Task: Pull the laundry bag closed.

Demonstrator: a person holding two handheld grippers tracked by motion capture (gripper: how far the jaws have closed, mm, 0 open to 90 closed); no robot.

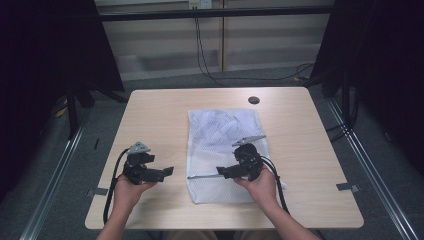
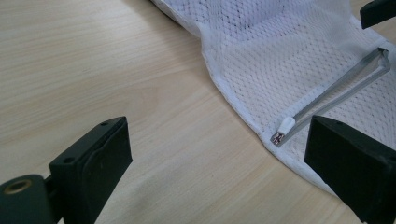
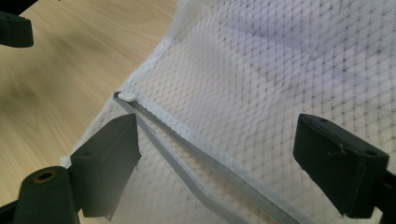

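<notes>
A white mesh laundry bag [image 1: 225, 145] lies flat on the middle of the wooden table [image 1: 155, 110]. Its zipper [image 1: 202, 176] runs across the near end, with a white-tipped pull [image 2: 285, 126] at the bag's left edge. My right gripper [image 1: 223, 172] hovers open over that zipper, jaws pointing left. In the right gripper view the zipper [image 3: 205, 158] passes diagonally between the open jaws of this gripper [image 3: 217, 144], and the pull [image 3: 126, 97] lies just beyond them. My left gripper [image 1: 167, 172] is open over bare wood left of the bag. Its jaws [image 2: 219, 154] frame table and bag edge [image 2: 243, 116].
A round black cable hole [image 1: 253, 100] sits in the table's far side. Dark curtains hang at both sides, and cables [image 1: 205, 60] trail on the floor behind the table. Something faintly dark-patterned shows through the mesh [image 1: 220, 122] in the bag's far half.
</notes>
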